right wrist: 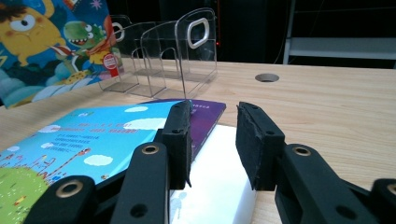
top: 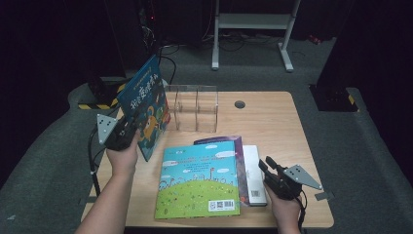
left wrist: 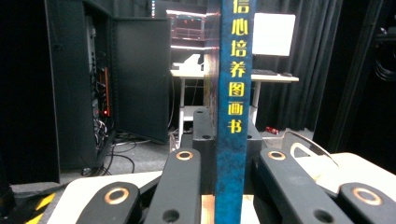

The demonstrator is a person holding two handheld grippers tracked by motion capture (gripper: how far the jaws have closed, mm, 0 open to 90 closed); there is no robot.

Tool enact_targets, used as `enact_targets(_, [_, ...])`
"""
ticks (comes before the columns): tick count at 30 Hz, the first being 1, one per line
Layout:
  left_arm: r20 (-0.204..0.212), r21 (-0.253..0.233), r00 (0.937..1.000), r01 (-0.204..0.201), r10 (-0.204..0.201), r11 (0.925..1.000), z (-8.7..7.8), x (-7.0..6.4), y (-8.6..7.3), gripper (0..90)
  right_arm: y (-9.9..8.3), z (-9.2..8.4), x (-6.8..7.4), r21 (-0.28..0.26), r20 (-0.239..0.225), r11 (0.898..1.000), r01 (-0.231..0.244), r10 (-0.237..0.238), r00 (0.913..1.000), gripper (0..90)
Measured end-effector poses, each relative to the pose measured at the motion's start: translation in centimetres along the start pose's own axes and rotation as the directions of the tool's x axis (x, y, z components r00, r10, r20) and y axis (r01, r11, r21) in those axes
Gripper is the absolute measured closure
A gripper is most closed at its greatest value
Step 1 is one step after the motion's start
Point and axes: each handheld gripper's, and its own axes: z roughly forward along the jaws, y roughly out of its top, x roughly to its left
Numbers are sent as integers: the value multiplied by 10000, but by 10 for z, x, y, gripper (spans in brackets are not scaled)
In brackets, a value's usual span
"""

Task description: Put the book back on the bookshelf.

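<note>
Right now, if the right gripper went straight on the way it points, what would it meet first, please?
Likely nothing soon: the right gripper, jaws open, points over the white book beneath it, past the purple book, toward bare table. Its height is unclear.

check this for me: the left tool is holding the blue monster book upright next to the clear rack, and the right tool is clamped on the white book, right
Not quite. The right tool is not clamped on the white book: in the right gripper view its jaws stand apart above it. The left tool does hold the blue monster book upright beside the clear rack.
</note>
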Motion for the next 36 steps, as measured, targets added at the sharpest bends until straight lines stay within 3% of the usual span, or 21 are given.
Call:
enact_targets(10, [-350,-220,9991,-255,247,9994,26,-2,-1,830,0,-1,-2,-57,-20,10000,-68,68,10000,658])
enact_targets(21, [-407,-156,9982,-456,450,9988,54,-12,-9,830,-2,1,-1,68,-66,10000,0,1,10000,656])
enact_targets(36, [-624,-170,9972,-413,402,9990,74,-17,-12,830,-1,-1,-3,-36,-91,10000,-78,78,9999,654])
